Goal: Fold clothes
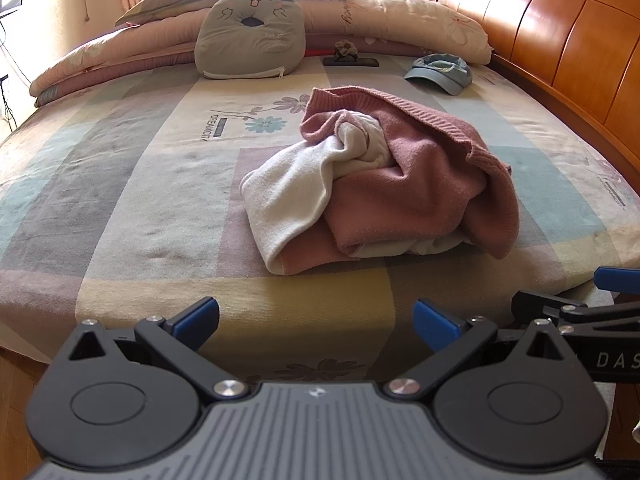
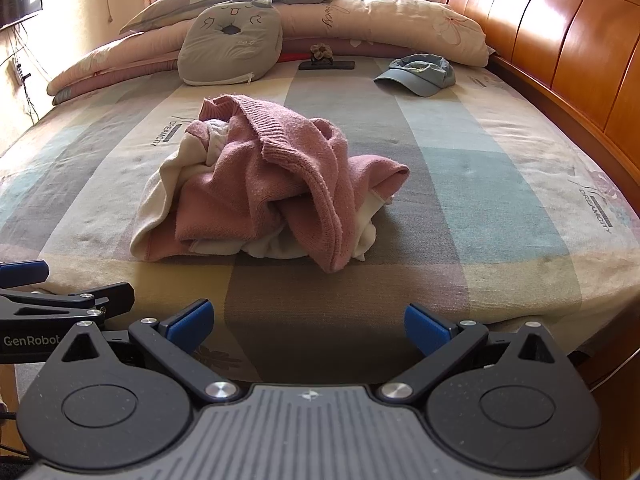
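Our left gripper (image 1: 316, 320) and right gripper (image 2: 308, 326) gape empty; the sweater (image 2: 264, 184) lies crumpled ahead on the bed (image 2: 460, 184).

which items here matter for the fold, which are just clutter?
Job: pink-and-white garment, crumpled on the bedsheet; left hand-held gripper and right hand-held gripper, both open.
Clutter: blue cap, grey face cushion, phone, folded quilts.

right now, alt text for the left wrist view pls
A crumpled pink and white sweater lies unfolded on a patchwork bedsheet, beyond the left gripper, whose jaws are open and empty. A blue cap sits farther back.
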Tool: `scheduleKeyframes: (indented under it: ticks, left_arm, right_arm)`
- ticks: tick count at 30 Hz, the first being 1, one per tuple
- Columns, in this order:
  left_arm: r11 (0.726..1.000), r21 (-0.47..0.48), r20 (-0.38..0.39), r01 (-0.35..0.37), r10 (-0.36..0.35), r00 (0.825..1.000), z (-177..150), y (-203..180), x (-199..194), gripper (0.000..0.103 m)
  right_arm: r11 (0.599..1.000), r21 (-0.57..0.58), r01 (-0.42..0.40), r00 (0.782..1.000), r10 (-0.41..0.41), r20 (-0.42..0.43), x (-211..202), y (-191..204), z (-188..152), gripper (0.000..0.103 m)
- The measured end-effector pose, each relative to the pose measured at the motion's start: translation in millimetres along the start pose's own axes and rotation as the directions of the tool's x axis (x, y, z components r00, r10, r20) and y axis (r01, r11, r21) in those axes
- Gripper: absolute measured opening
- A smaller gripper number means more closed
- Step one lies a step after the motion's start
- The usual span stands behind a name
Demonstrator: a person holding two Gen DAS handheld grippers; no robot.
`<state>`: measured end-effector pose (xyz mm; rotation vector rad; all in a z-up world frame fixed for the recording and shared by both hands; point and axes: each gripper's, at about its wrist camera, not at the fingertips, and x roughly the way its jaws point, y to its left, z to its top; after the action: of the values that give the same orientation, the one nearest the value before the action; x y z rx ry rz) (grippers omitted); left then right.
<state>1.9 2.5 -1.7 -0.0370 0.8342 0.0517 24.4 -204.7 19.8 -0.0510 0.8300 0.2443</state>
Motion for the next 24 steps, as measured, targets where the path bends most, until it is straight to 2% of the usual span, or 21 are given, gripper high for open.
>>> scheduleKeyframes:
  ticks: [19,24]
  left_arm:
    - [1.0,0.011,0.032,-0.012,0.012,0.999,4,0,11,0.102]
    - [1.0,0.011,0.015,0.015,-0.015,1.0,7,2,21,0.102]
  right_arm:
    - [1.0,-0.016,-0.004,1.0,0.004,-0.006,10,0,6,0.103]
    - [0.999,-0.032,-0.004,1.0,0.003,-0.016,18,2,8,0.103]
